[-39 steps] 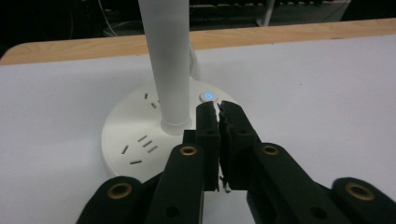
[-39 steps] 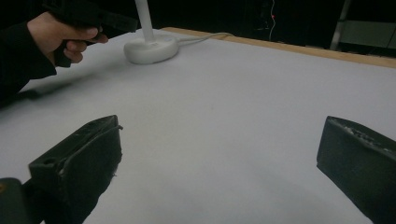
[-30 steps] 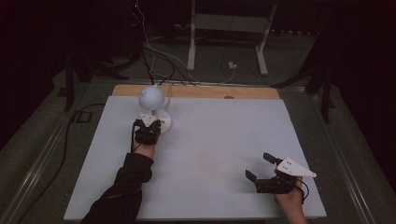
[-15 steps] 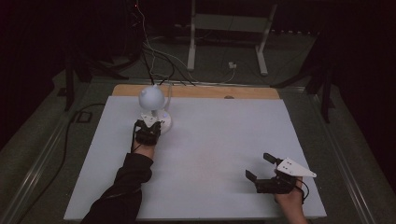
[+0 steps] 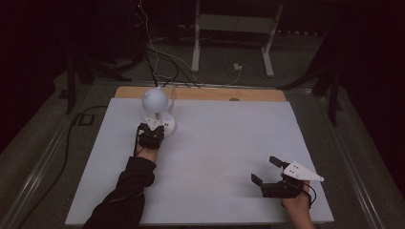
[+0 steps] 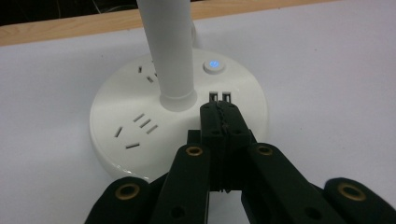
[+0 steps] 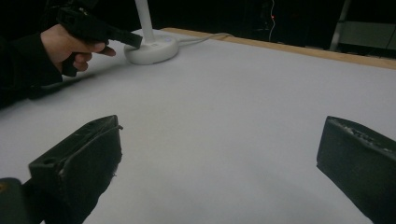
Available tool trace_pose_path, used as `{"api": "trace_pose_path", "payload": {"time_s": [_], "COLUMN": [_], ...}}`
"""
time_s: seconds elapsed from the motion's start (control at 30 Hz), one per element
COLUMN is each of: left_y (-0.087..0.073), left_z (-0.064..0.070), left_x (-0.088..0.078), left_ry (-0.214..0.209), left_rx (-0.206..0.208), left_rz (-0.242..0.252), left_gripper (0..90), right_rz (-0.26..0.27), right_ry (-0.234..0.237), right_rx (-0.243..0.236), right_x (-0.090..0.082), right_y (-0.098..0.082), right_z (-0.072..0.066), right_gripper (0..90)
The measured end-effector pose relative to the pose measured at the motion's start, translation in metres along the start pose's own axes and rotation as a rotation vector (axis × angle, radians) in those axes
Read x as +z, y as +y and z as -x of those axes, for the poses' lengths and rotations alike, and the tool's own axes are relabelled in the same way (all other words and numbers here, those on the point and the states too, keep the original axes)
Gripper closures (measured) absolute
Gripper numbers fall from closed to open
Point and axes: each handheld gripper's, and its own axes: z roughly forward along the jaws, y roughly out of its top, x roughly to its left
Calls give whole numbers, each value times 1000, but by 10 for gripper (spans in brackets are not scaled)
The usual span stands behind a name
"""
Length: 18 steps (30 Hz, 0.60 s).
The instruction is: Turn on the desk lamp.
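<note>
White desk lamp (image 5: pixel 156 110) at the far left of the bench (image 5: pixel 224 157), round head on a slim stem above a disc base (image 6: pixel 140 121) with sockets, two USB ports and a lit blue button (image 6: pixel 214 66). Left hand-held gripper (image 6: pixel 219 112) clenched, jaws pressed together with nothing between, tips over the base just short of the USB ports. Right hand-held gripper (image 5: pixel 266 171) released, jaws wide apart, low over the bench's near right corner, well apart from the lamp.
</note>
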Motion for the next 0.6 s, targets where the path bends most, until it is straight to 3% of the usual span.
{"api": "trace_pose_path", "payload": {"time_s": [0.6], "left_y": [-1], "left_z": [1], "left_x": [1], "left_ry": [-1], "left_rx": [35], "left_rz": [11], "left_gripper": [900], "right_rz": [-6], "right_ry": [2], "right_rx": [1], "right_x": [1], "right_y": [0], "right_z": [0], "right_gripper": [0]}}
